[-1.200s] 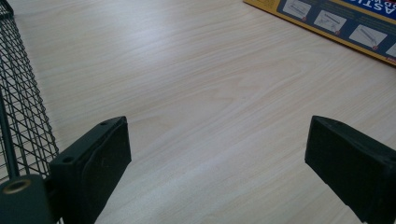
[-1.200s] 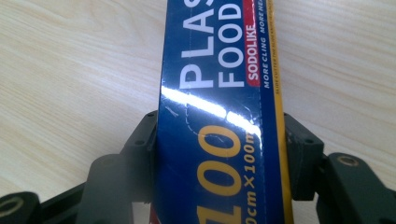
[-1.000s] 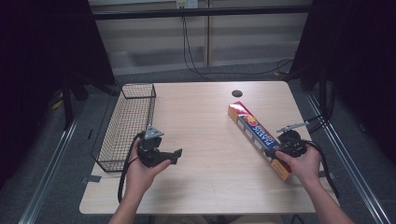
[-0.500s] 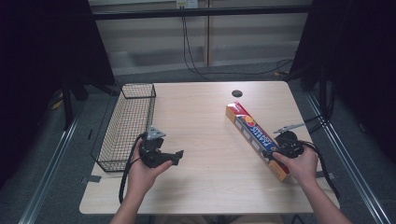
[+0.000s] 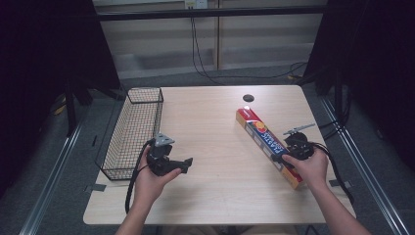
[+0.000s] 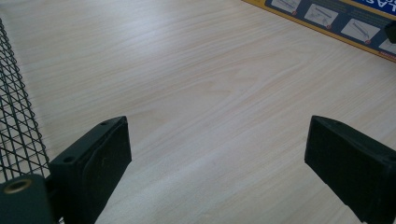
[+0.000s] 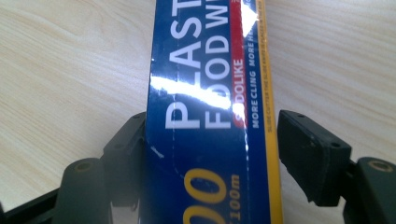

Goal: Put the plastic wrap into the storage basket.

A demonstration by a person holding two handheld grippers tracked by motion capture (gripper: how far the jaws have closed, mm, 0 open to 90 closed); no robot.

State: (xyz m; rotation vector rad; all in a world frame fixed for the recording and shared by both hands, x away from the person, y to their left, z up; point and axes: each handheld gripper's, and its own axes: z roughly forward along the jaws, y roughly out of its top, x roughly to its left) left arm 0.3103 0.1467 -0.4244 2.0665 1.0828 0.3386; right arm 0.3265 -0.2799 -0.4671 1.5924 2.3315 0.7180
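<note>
A long blue and yellow box of plastic food wrap lies flat on the right half of the table, running diagonally. My right gripper straddles it near its close end. In the right gripper view the box runs up between the jaws. These jaws have just been opening: a gap shows at the right pad, and the left pad sits at the box's edge. My left gripper rests at the left, by the basket, wide open over bare wood.
A black wire basket stands along the table's left edge, its mesh close to my left jaw. A small dark round hole sits in the tabletop beyond the box. Cables trail from both grippers toward the near edge.
The right hand and its gripper have slid slightly along the box towards its near end, and the box's far end has shifted a little left. The left hand has stayed put.
</note>
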